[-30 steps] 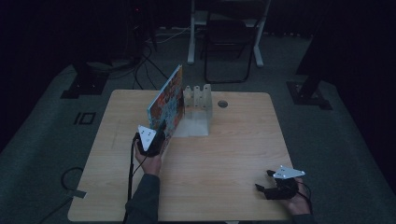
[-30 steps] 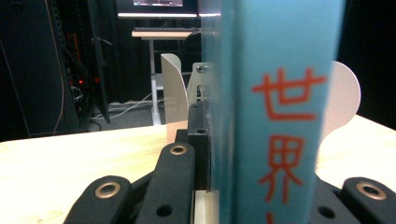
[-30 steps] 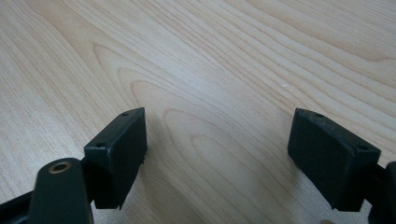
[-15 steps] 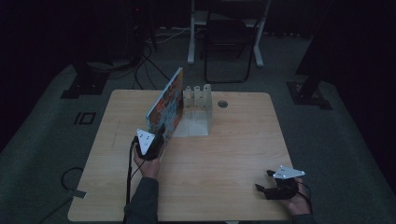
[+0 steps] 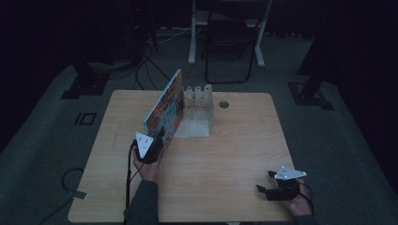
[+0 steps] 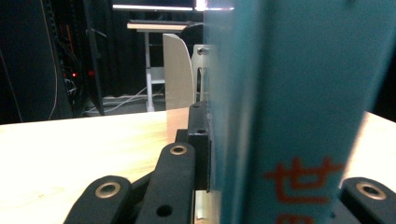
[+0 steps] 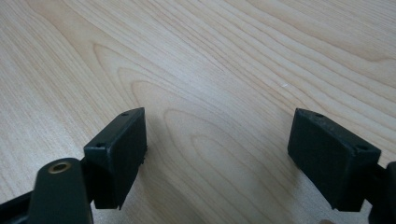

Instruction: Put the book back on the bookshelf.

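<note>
On a pale wooden table [image 5: 234, 140], the left gripper [image 5: 157, 140], black with a grey three-cornered plate on top, is clamped on the near lower corner of a thin, colourfully printed book [image 5: 165, 107] that stands on edge, tilted. The book's far end lies just beside a white slotted rack [image 5: 197, 110] with three upright dividers near the table's far edge. The right gripper [image 5: 263, 189] rests on the near right corner of the table, well apart from the book.
</note>
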A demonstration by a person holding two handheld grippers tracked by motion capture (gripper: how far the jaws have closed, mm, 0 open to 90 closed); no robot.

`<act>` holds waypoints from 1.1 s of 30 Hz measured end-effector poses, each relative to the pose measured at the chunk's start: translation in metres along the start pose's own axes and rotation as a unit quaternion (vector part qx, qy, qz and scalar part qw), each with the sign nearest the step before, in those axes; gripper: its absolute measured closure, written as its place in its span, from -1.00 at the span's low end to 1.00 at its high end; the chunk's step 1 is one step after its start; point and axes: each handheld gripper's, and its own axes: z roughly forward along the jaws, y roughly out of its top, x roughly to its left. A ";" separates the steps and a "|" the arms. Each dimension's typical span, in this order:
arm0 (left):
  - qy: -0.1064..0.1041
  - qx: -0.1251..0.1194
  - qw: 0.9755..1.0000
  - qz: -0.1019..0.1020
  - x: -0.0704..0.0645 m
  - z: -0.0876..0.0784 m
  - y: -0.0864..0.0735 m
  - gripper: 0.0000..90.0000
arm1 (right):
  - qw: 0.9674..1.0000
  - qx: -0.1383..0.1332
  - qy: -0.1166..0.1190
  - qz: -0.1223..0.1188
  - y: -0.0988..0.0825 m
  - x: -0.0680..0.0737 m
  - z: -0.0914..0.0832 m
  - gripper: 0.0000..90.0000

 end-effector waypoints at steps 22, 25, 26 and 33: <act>-0.008 0.005 1.000 -0.005 0.006 -0.003 -0.007 0.79 | 1.000 0.001 0.000 -0.001 0.000 0.000 0.000 -0.58; -0.006 0.003 1.000 -0.004 0.008 -0.003 -0.006 0.78 | 1.000 0.001 0.000 -0.001 0.000 0.000 0.000 -0.58; -0.006 0.003 1.000 -0.004 0.008 -0.003 -0.006 0.77 | 1.000 0.001 0.001 -0.001 0.000 0.000 0.000 -0.58; -0.010 0.001 1.000 0.006 0.011 -0.004 -0.007 0.76 | 1.000 0.001 0.001 -0.001 0.000 0.000 0.000 -0.58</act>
